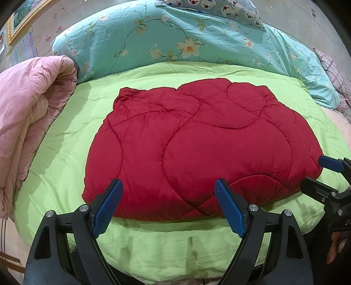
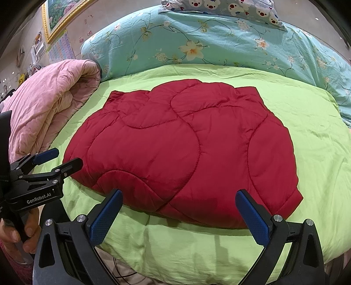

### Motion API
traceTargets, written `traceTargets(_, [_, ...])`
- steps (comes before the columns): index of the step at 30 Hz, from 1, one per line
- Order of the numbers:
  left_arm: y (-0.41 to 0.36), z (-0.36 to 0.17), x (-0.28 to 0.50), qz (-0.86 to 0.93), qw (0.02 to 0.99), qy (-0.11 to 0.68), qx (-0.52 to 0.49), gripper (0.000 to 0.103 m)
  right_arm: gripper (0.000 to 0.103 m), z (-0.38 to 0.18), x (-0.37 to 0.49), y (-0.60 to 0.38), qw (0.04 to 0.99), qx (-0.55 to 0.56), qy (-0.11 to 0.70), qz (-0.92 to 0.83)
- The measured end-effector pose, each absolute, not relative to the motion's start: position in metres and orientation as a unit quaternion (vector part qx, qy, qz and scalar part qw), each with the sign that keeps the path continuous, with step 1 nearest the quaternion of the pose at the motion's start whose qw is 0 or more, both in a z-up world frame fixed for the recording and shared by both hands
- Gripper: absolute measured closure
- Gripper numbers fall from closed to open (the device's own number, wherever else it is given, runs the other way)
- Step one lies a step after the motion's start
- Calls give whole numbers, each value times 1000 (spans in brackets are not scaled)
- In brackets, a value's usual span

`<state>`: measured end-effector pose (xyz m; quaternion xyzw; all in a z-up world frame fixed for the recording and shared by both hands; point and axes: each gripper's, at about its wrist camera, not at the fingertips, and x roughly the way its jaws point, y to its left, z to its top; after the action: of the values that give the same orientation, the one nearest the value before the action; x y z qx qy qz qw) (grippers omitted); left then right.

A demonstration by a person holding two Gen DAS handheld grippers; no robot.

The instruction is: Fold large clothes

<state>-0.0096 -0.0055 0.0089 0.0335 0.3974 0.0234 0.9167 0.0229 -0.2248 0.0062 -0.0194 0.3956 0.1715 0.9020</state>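
Observation:
A red quilted garment lies folded flat in a rounded bundle on the green sheet of a bed; the right wrist view shows it too. My left gripper hovers open just short of the bundle's near edge, left of centre, with nothing between its blue pads. My right gripper stands open the same way at the near edge, more to the right. Each gripper also shows from the side in the other's view: the right gripper at the bundle's right corner, the left gripper at its left corner.
A rolled pink quilt lies along the left side of the bed. A teal floral duvet and a bear-print pillow lie at the back. A gold-framed picture hangs on the wall. A person's hand grips the left handle.

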Motion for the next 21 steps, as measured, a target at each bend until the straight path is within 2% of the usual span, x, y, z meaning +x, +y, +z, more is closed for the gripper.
traceTargets(21, [-5,14,-7,23,922,385,39,17,0,12,24,-223,904,-20,390,172])
